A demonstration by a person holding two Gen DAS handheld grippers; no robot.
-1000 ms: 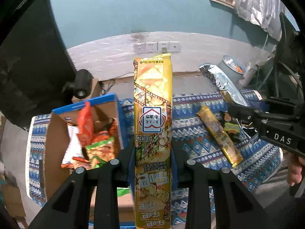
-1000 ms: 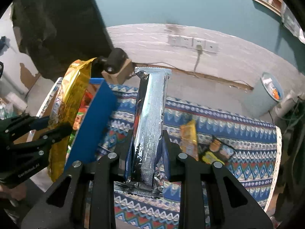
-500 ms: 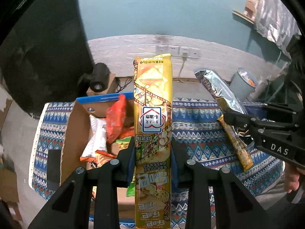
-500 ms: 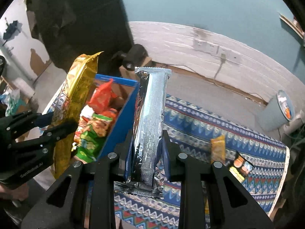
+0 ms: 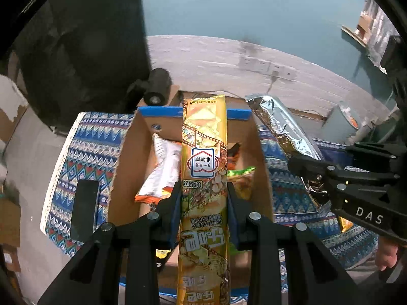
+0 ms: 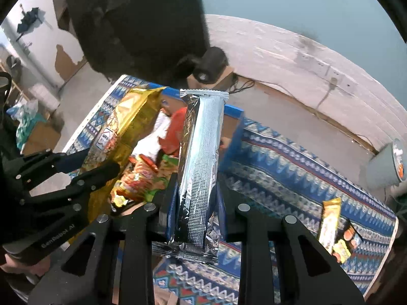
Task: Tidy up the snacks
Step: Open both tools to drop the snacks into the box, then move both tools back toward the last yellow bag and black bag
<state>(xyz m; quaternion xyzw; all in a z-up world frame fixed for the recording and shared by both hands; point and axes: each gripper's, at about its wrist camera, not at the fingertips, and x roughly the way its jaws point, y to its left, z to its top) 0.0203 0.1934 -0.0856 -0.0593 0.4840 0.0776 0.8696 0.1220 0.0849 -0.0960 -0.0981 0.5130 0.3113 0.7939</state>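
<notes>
Left fingers: we kept the left gripper (image 5: 203,213) closed on a long yellow snack pack (image 5: 204,178), which we clamped near its middle so that it stood upright and did not bend.
Right fingers: we kept the right gripper (image 6: 195,208) closed on a silver snack pack (image 6: 201,167), also at about the middle, with its plain foil side toward the camera.
Place of the packs: both packs were in the air, the yellow one above the open cardboard box (image 5: 127,167), the silver one near the box's right wall.
Reason, as we judged: we held them lengthwise so that they could go down into the box end first.
Inside the box: a white packet (image 5: 165,170), an orange packet (image 6: 175,132) and green packets (image 6: 152,178) already filled much of the bottom; they could stand in the way of a long pack.
Blue rim: the far edge of the box (image 5: 157,110) rose just behind the yellow pack.
Bench: a patterned cloth (image 6: 292,172) covered the bench; a yellow bar (image 6: 329,223) and small packets (image 6: 343,246) lay on it, well apart from the box.
Others: a black camera (image 5: 156,90) stood behind the box, and a flat black object (image 5: 84,208) lay to its left.
</notes>
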